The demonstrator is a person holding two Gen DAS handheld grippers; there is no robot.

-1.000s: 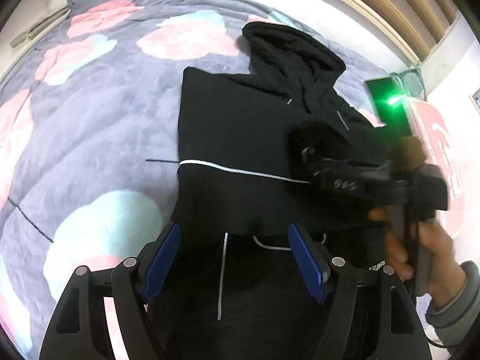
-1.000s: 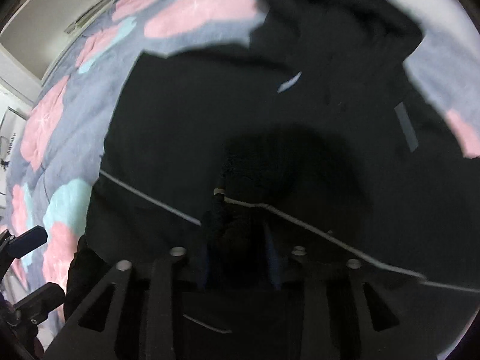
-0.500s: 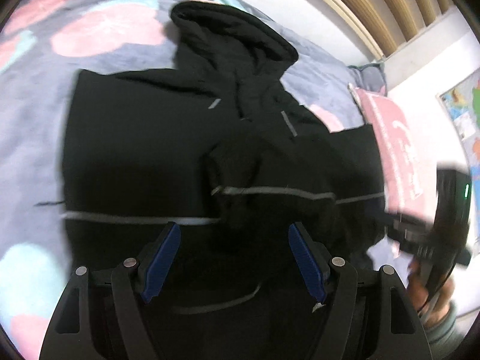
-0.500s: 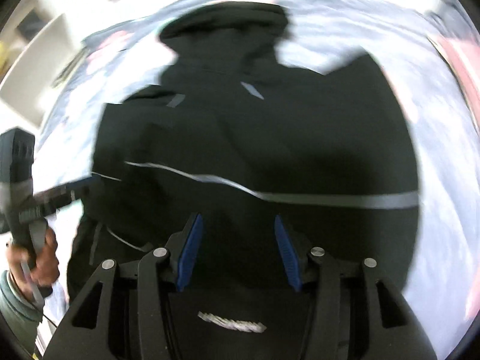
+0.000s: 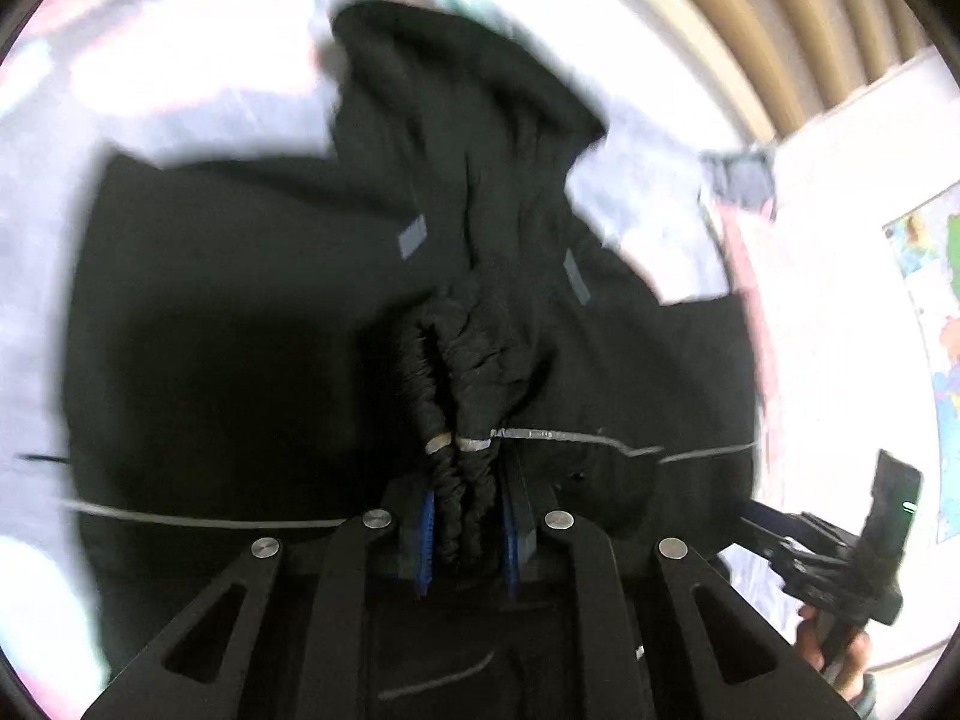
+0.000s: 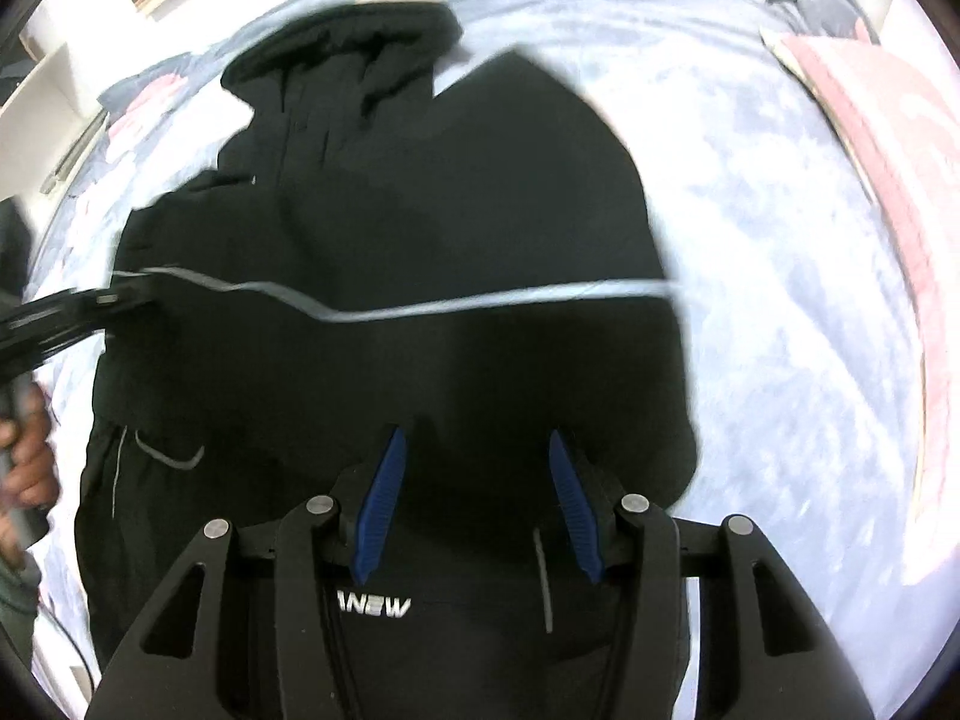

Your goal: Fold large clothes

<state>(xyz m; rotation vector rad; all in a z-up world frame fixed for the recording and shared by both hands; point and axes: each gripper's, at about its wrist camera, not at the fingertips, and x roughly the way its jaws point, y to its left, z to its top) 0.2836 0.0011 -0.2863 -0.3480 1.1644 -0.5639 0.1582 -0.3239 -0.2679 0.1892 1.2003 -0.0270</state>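
The left gripper [image 5: 465, 531] is clamped on a bunched ridge of a black hoodie [image 5: 240, 330], the cloth pinched between its blue pads [image 5: 427, 534] right at the pale stripe [image 5: 528, 433] that crosses the chest. The hoodie lies flat on a flowered quilt [image 6: 780, 300], hood [image 5: 480, 90] farthest from the tool. To fold well from here, the pinch likely needs to hold every gathered layer and lift enough that the cloth carries over without dragging the body beneath. The right gripper [image 6: 474, 501] hovers over the hoodie's lower body near a white logo [image 6: 373, 606], its jaws half apart with nothing pressed between them; it could steady the cloth. Off to the right of the left tool, a hand [image 5: 840, 654] grips the other handle. Beyond the hood, a slatted headboard [image 5: 750, 30]; far right, a pink pillow [image 6: 888, 138] and a wall poster [image 5: 936, 324], well clear of the fold. Both views are blurred
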